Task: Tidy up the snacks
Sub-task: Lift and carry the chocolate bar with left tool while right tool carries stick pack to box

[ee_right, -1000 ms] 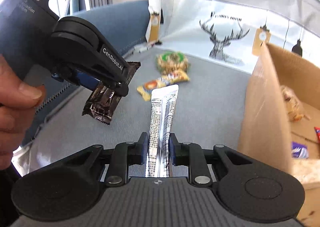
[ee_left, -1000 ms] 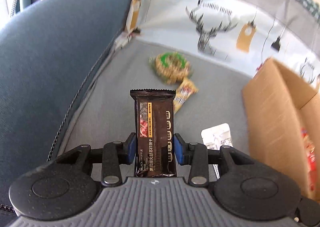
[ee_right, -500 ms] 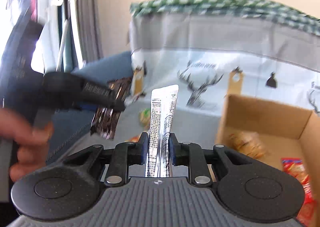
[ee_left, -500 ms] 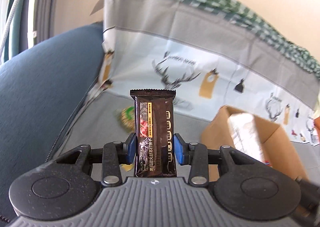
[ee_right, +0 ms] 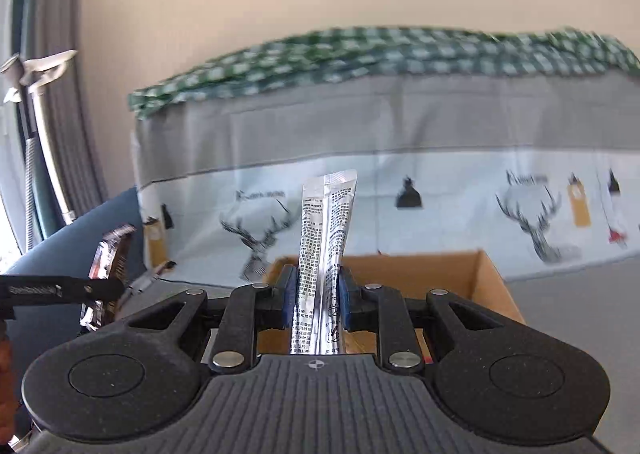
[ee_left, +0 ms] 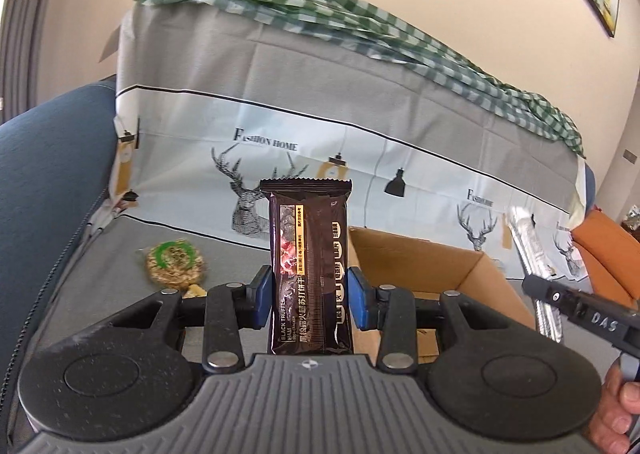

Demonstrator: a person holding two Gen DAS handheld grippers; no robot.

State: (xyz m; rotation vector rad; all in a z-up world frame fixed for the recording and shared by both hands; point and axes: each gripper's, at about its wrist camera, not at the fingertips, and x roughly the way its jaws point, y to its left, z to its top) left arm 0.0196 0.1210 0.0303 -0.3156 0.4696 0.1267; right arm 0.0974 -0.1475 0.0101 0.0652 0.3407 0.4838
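The left claw (ee_left: 310, 292) is closed on a dark cracker pack (ee_left: 308, 266), its blue pads (ee_left: 262, 292) pressing both long sides. The pack stands upright between them, its crimped top edge up, and is held in the air above the sofa seat (ee_left: 120, 254). The right claw (ee_right: 317, 296) is clamped the same way on a silver sachet (ee_right: 324, 254), which stands upright with a slight lean to the right near its top.

Both claws are raised over the seat. An open cardboard box (ee_left: 424, 266) sits on the seat to the right of the dark pack in the left wrist view; in the right wrist view the box (ee_right: 424, 270) lies straight ahead, behind the sachet. What the box holds is mostly hidden by the claws.

A round snack in clear wrap with a green ring (ee_left: 174, 260) lies on the seat toward its left edge, well apart from the box. A small yellow bit (ee_left: 196, 289) shows just below it, possibly another wrapper, though the claw covers most of it.

A grey cover printed with deer (ee_left: 280, 114) hangs down the backrest, with a green checked cloth (ee_left: 320, 18) along its top. The blue armrest (ee_left: 44, 166) rises at the left edge of the seat.

At the right of the left wrist view, the right claw appears side-on with the sachet (ee_left: 532, 242) rising from it. At the left of the right wrist view, the left claw holds the dark pack (ee_right: 110, 258).
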